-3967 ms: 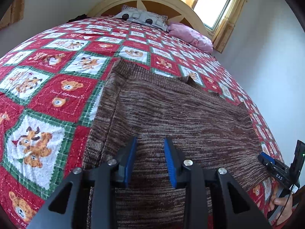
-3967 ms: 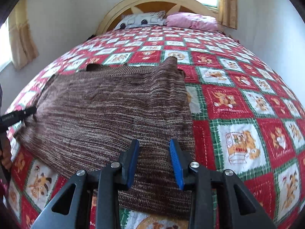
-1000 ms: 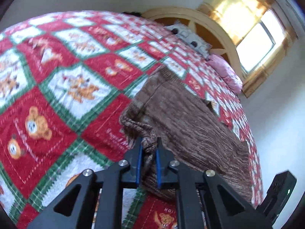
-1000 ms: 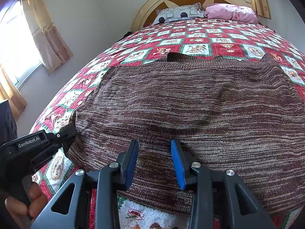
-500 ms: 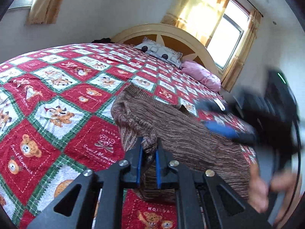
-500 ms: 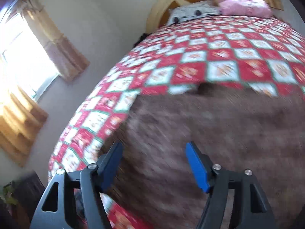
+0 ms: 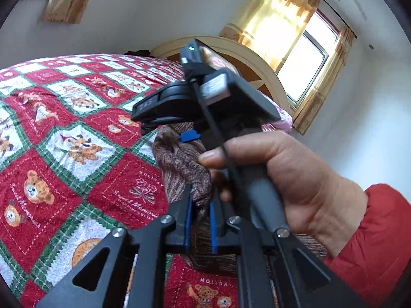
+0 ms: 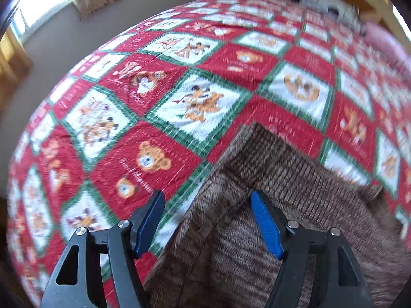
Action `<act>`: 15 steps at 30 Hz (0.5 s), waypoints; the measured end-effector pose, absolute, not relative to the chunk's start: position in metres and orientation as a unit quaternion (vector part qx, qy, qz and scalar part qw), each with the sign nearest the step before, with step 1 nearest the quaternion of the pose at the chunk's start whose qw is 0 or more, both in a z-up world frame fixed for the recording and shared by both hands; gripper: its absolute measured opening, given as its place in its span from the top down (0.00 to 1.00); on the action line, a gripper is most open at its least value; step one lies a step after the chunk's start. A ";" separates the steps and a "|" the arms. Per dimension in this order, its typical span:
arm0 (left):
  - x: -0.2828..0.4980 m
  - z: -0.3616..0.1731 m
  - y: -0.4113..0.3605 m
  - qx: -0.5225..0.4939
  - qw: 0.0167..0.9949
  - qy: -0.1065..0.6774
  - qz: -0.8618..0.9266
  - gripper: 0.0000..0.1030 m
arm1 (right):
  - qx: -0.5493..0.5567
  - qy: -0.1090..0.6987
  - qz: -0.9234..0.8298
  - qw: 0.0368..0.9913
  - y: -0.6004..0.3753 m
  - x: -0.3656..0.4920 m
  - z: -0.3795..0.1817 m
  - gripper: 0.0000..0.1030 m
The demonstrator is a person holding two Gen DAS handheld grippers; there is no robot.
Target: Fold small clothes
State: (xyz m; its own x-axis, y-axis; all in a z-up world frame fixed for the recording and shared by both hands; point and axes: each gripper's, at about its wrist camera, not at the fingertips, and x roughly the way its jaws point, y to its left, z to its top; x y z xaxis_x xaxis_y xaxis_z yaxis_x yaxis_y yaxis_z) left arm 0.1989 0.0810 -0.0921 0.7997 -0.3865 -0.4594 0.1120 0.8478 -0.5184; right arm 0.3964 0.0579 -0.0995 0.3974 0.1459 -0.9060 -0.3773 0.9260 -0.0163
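Note:
A brown knitted sweater (image 7: 185,164) lies on a red, green and white patchwork quilt (image 7: 77,138). My left gripper (image 7: 200,205) is shut on a bunched edge of the sweater and holds it lifted. My right gripper (image 8: 208,205) is open wide, hovering over the sweater's ribbed corner (image 8: 257,169) in the blurred right wrist view. In the left wrist view the right gripper (image 7: 179,128) and the hand holding it fill the centre, reaching over the sweater just ahead of my left fingers.
The quilt (image 8: 154,102) covers the whole bed. A wooden headboard (image 7: 257,59) and pillows (image 8: 316,0) stand at the far end. Curtained windows (image 7: 303,59) are on the walls. A red sleeve (image 7: 372,231) is at the right.
My right gripper has opened wide and swung left across the sweater to its left corner, close in front of the left gripper. My left gripper stays shut on the sweater edge and has lifted it.

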 end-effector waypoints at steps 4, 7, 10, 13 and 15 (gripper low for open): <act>0.203 -0.097 0.083 -0.252 0.911 0.297 -0.138 0.89 | -0.157 0.508 0.156 0.832 0.065 0.388 -0.104 0.32; 0.204 -0.100 0.086 -0.263 0.906 0.301 -0.139 0.89 | -0.149 0.502 0.153 0.838 0.048 0.389 -0.098 0.63; 0.206 -0.101 0.086 -0.264 0.902 0.308 -0.145 0.88 | -0.061 0.515 0.183 0.835 0.017 0.395 -0.092 0.85; 0.207 -0.095 0.079 -0.245 0.905 0.307 -0.160 0.88 | 0.024 0.518 0.207 0.830 -0.011 0.394 -0.083 0.88; 0.205 -0.086 0.068 -0.216 0.911 0.303 -0.176 0.88 | 0.070 0.512 0.217 0.828 -0.031 0.392 -0.075 0.89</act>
